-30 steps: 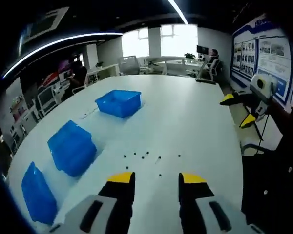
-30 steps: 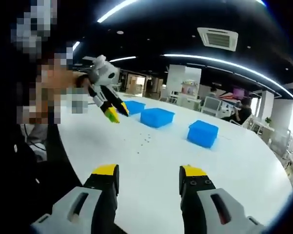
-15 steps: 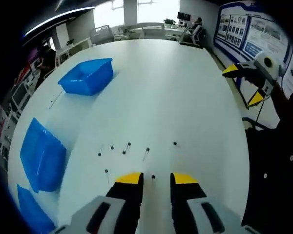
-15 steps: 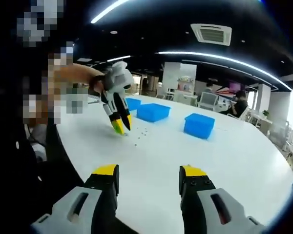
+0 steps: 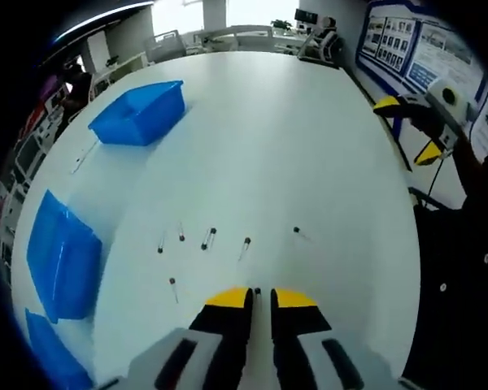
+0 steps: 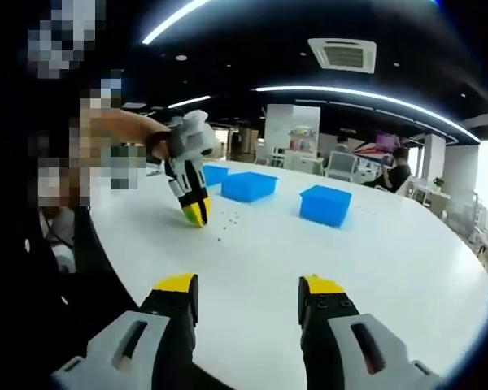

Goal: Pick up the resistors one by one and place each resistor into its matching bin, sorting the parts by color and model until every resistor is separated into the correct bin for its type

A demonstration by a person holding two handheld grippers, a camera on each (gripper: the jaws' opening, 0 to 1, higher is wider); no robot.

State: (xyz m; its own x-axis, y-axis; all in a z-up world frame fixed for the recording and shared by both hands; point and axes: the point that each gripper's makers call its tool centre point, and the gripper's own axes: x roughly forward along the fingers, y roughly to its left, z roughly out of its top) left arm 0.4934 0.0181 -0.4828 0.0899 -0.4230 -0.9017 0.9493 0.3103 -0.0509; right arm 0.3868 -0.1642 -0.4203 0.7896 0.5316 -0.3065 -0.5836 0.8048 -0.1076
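Our left gripper (image 5: 257, 297) has dropped to the table (image 5: 309, 146) and nearly closed on one resistor (image 5: 257, 290); others (image 5: 207, 238) lie just beyond. Right gripper (image 6: 246, 292) hangs open, empty.

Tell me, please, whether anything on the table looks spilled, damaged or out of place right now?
Nothing looks damaged. The resistors lie loose and scattered on the white table, outside the blue bins, as unsorted parts would. The left gripper has its jaws nearly closed around one resistor.
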